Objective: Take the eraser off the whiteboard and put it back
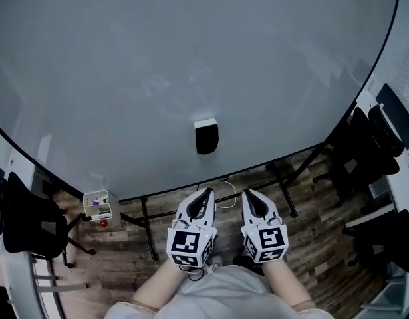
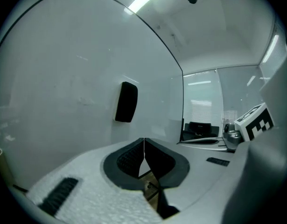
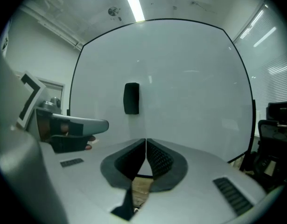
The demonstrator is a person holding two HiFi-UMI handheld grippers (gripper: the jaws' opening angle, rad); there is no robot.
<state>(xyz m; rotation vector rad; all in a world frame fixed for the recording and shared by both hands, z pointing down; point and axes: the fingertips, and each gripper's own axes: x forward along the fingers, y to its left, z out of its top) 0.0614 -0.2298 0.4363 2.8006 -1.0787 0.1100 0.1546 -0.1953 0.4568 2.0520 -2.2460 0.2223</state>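
Evidently we have not begun: the eraser (image 1: 206, 136) sits on the whiteboard (image 1: 191, 58) ahead of our left gripper (image 1: 207, 192) and right gripper (image 1: 248, 193), both closed on nothing.

Left tool (image 1: 207, 191): white moulded shell with two tapered fingers and a black lining along their inner edges.
Right tool (image 1: 248, 193): same build, white with black inner rims.
Pads (image 2: 128, 159): black and ribbed in fine rows, set in a dark grey collar on a grainy white shell.
Slots (image 2: 59, 196): a black grilled slot at 7 o'clock in the left gripper view, and another at 4 o'clock in the right gripper view.
Marker cubes (image 1: 189, 243): white with black square patterns, one at the rear of each tool, near 6 o'clock in the head view.
Top (image 1: 221, 294): pale grey with short sleeves, the sleeve edges showing at 7 and 5 o'clock.
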